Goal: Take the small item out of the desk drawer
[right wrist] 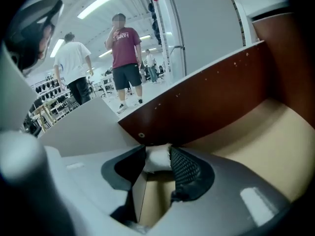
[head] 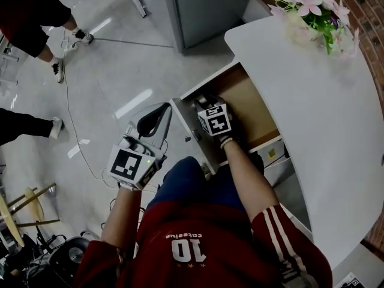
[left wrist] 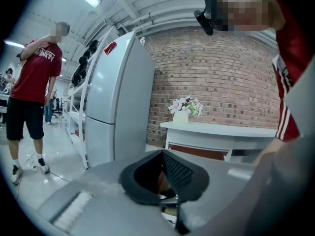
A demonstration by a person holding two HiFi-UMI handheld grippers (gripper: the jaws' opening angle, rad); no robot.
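Our right tongs (right wrist: pixel 157 151) stand wide inside the open drawer (right wrist: pixel 275 141), straddling the small white item (right wrist: pixel 157 162) by its front wall; we judge it not yet squeezed. Our left tongs (left wrist: pixel 160 170) gape empty outside. Gripping and lifting remain.

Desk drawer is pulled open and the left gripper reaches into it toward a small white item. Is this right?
No: the right gripper reaches into the open desk drawer, the small white item between its jaws; the right gripper view shows it. The left gripper is outside.
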